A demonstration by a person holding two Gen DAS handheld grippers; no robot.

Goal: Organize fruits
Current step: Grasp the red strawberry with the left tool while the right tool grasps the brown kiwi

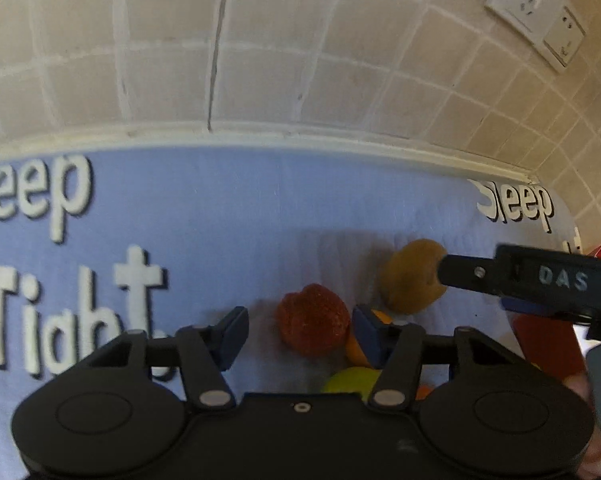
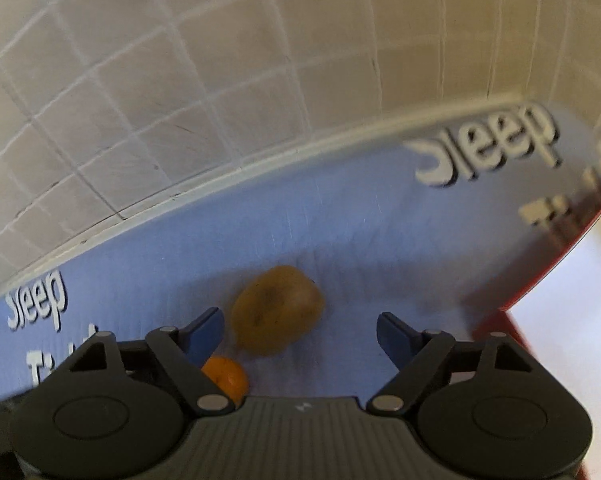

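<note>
Both tools tilted downward, unclenched: left tool (image 1: 298,330) around the strawberry (image 1: 313,319), right tool (image 2: 300,334) around the kiwi (image 2: 278,310)

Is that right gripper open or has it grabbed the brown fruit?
Open. The right gripper has its blue pads spread wide, and the brown fruit lies untouched between them on the blue cloth.

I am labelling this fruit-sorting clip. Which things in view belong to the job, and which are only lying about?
Belong to the job:
- red fruit
- brown fruit
- orange fruit
- yellow-green fruit
- left gripper, jaws open
- right gripper, jaws open

Only there:
- blue printed cloth
- wall socket
- tiled wall
</note>
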